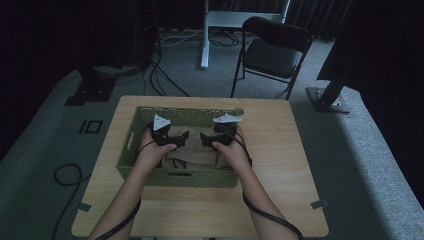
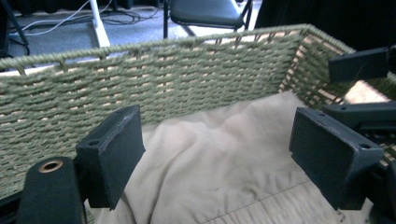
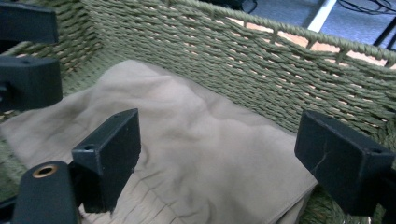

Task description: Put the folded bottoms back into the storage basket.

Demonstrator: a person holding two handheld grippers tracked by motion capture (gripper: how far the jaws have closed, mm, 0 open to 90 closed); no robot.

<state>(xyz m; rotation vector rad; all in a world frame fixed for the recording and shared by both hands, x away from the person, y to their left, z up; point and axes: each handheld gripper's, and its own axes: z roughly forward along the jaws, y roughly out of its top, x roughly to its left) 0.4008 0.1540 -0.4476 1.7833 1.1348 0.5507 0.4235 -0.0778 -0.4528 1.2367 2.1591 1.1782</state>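
Dim room with grey carpet, cables and a black chair (image 1: 274, 50) beyond; wooden desk (image 1: 280, 200) in the foreground.

Item 1: green woven basket (image 1: 131, 145), set at the middle of the desk, long side toward the person.

Item 2: beige cloth (image 1: 196, 153), folded, lying flat on the basket floor and reaching its far wall; soft creases across the top, a stitched hem visible near the front edge in the left gripper view (image 2: 224, 168) and pleats toward the near edge in the right gripper view (image 3: 196, 154).

Item 3: left gripper (image 1: 185, 135), held inside the basket above the cloth, jaws standing wide apart with nothing between them; the cloth lay below, untouched by the pads.

Item 4: right gripper (image 1: 204, 138), opposite the left, tips facing it across a small gap; jaws likewise wide and empty, hovering clear of the cloth.

Step in hand, as judged: the cloth appeared placed in the basket and released, both grippers clear of it.

Next move, as judged: either withdraw both hands over the basket rim without snagging the weave, or, if the cloth needs tidying, lower the open jaws onto an edge and pinch the fabric alone.
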